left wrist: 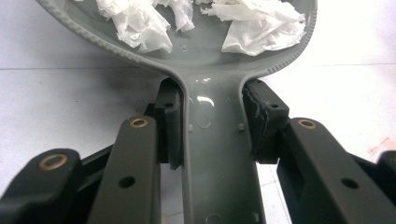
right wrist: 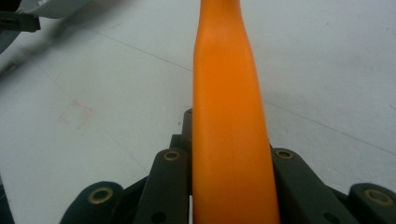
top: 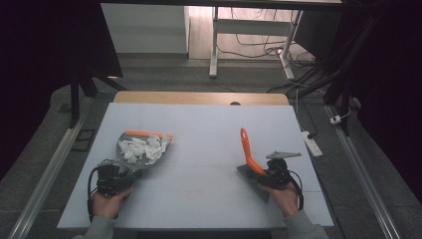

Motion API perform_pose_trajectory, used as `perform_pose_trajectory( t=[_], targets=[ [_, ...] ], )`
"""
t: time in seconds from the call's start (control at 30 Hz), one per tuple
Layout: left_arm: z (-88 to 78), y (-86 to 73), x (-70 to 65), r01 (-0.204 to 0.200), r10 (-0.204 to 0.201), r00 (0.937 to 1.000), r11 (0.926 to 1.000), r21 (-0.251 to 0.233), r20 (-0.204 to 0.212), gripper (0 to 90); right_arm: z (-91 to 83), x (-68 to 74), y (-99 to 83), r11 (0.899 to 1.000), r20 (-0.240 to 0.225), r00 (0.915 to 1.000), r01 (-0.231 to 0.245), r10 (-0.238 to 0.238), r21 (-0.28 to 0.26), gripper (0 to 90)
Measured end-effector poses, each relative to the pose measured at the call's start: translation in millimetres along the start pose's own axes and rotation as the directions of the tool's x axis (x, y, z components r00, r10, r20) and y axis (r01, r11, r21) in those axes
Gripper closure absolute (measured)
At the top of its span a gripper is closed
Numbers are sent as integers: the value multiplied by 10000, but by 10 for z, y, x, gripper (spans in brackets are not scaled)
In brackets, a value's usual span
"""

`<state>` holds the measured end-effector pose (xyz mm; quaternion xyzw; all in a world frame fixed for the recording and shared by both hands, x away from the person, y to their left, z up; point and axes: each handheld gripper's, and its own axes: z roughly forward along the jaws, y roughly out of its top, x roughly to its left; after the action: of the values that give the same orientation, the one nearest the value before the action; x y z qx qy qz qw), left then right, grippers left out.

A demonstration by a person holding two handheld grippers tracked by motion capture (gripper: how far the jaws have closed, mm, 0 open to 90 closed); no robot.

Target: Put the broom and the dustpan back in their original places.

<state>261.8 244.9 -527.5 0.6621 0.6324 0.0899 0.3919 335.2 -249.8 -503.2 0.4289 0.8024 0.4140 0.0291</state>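
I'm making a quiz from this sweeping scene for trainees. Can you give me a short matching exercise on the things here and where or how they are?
Things:
1. grey dustpan
2. crumpled white paper
3. orange brush handle
4. table

States:
A. clamped in the right gripper, sticking up
B. lying in a heap inside the pan
C. white, bearing everything
D. held by its handle in the left gripper

Pairs: 1-D, 2-B, 3-A, 4-C

Grey dustpan point(top: 130, 149), orange brush handle point(top: 247, 149)
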Motion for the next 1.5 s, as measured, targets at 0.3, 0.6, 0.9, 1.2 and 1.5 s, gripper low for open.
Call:
perform_pose_trajectory(
  t=[0.3, 0.6, 0.9, 1.2, 1.5],
  targets=[
    [139, 23, -17, 157, -147, 9993, 9995, 282, -350, 616, 42, -117, 20, 9987, 459, 9986, -299, 281, 407, 765],
    [201, 25, -9, 293, -269, 9980, 9987, 409, -572, 615, 64, -221, 56, 9960, 574, 9982, -210, 160, 867, 704],
    [218, 23, -10, 328, -304, 9979, 9986, 419, -571, 611, 73, -255, 89, 9935, 1213, 9924, 59, -199, 1141, 549],
    [203, 26, -35, 205, -169, 9965, 9988, 437, -814, 414, 66, -296, 101, 9925, 1652, 9862, -268, 67, 1194, 426],
    [-84, -8, -22, -790, 801, 9916, 9968, 155, -1019, 308, -56, -334, 74, 9950, 2464, 9688, -492, 263, 870, 374]
  ],
)
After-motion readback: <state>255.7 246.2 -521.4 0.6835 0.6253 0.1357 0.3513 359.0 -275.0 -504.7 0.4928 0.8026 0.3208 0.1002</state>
